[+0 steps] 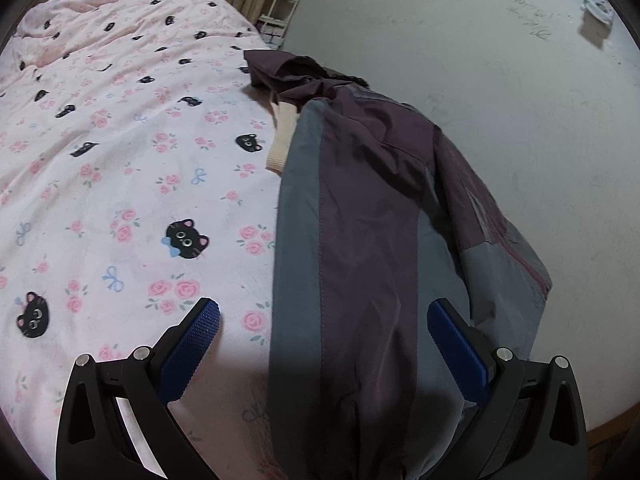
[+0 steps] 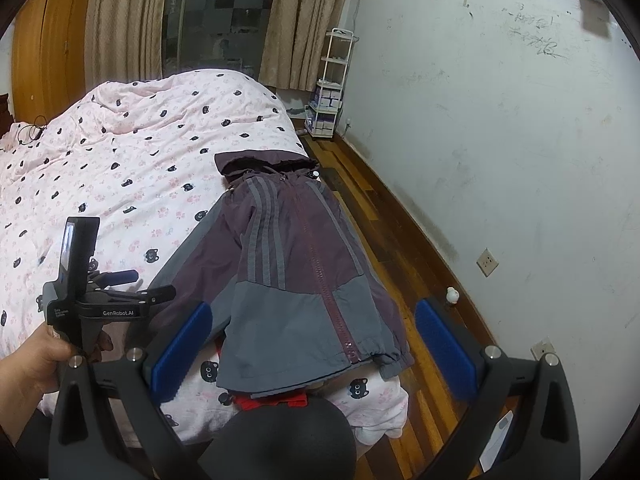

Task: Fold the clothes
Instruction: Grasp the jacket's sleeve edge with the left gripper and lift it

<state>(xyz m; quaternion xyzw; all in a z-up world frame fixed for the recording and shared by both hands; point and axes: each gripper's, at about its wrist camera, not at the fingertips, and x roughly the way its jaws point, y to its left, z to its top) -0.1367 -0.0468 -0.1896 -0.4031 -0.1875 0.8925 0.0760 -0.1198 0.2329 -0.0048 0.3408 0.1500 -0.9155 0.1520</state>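
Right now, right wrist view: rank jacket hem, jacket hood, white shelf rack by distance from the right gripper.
From the right gripper:
1. Jacket hem, between the open fingers.
2. Jacket hood, mid-bed near its right edge.
3. White shelf rack, far corner by the curtains.

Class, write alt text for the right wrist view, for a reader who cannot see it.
A purple and grey zip-up hooded jacket lies front up on a pink cat-print quilt, at the bed's edge beside a wooden floor. The open right gripper hovers over its hem, touching nothing; the left gripper, hand-held, is at the left.
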